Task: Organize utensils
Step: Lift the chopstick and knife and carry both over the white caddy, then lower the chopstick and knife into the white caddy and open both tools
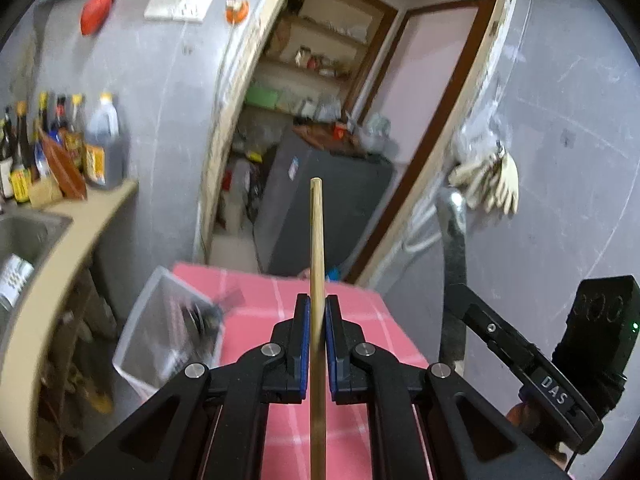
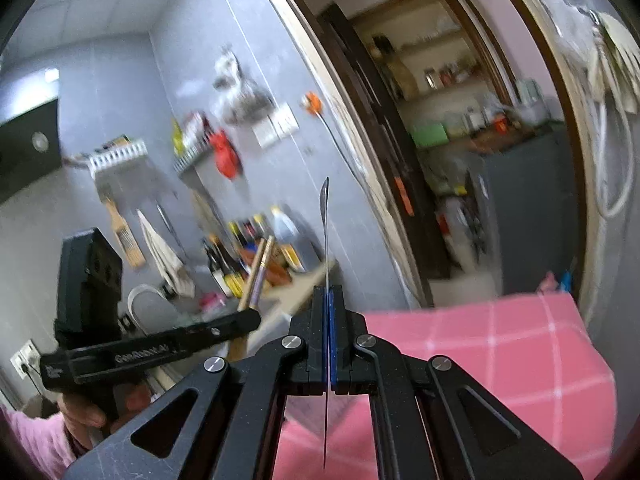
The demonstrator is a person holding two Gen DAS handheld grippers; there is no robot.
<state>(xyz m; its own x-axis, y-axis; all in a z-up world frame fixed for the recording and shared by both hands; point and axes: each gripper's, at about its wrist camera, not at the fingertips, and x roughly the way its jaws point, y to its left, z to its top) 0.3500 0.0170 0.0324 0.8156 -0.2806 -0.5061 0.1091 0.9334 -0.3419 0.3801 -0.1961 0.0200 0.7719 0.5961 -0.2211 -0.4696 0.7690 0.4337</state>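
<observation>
My left gripper (image 1: 317,300) is shut on a wooden chopstick (image 1: 317,232) that sticks straight out past the blue pads, held high over the pink checked table (image 1: 360,312). The right wrist view shows the same left gripper (image 2: 252,316) and chopstick (image 2: 259,272), with a hand in a pink sleeve behind. My right gripper (image 2: 328,290) is shut on a thin flat metal utensil (image 2: 326,220), seen edge-on. From the left wrist view the right gripper (image 1: 454,296) and its metal utensil (image 1: 452,232) stand upright at the right. A clear plastic container (image 1: 172,320) with blurred utensils sits on the table's left corner.
A counter at the left carries sauce bottles (image 1: 100,144) and a steel sink (image 1: 28,232). Behind the table a doorway opens onto shelves and a dark grey cabinet (image 1: 320,208). Pale gloves (image 1: 488,184) hang on the right wall. Kitchen tools hang on the wall (image 2: 120,224).
</observation>
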